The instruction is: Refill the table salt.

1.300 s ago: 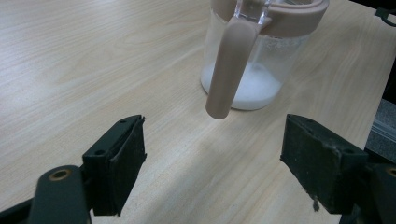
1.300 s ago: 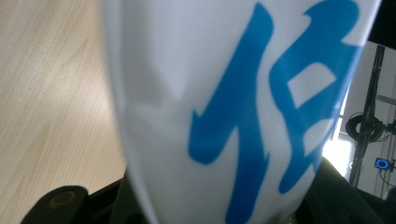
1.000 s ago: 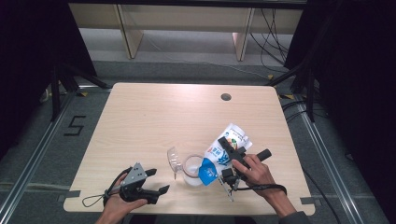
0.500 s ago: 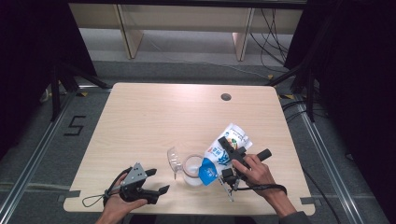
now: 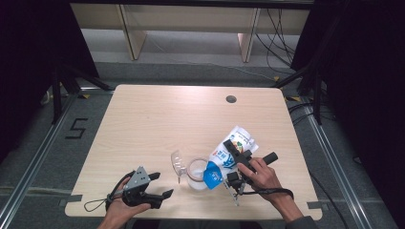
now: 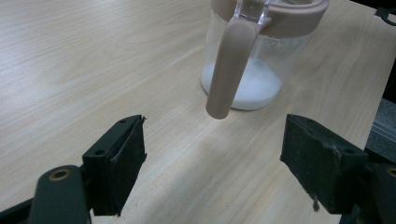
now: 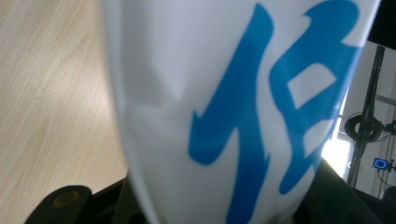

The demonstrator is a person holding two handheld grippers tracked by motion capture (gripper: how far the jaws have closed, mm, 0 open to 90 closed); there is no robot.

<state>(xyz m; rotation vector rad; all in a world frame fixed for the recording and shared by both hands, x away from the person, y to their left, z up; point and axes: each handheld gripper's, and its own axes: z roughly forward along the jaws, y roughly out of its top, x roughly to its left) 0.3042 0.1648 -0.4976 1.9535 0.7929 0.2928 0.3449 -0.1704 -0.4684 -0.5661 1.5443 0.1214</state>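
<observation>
**Pouch held steady over the jug**

Nothing much has shifted since the earlier frame: both hands sit where they were, and the white-and-blue pouch (image 5: 232,151) is still tipped with its blue lower end over the mouth of the clear jug (image 5: 196,172). The right gripper (image 5: 237,167) has its jaws part-way closed on the pouch, which fills the space between them in the right gripper view (image 7: 243,112). The jug stands on the bench (image 5: 157,119) near the front edge, between the two hands, with a layer of white powder (image 6: 247,86) on its bottom and a pinkish handle (image 6: 229,65) facing the left gripper (image 5: 152,188). That gripper rests on the bench to the jug's left, jaws wide apart and holding nothing.

With no movement, the pour looks to be mid-way, the pouch simply held tilted while its contents run out.
</observation>
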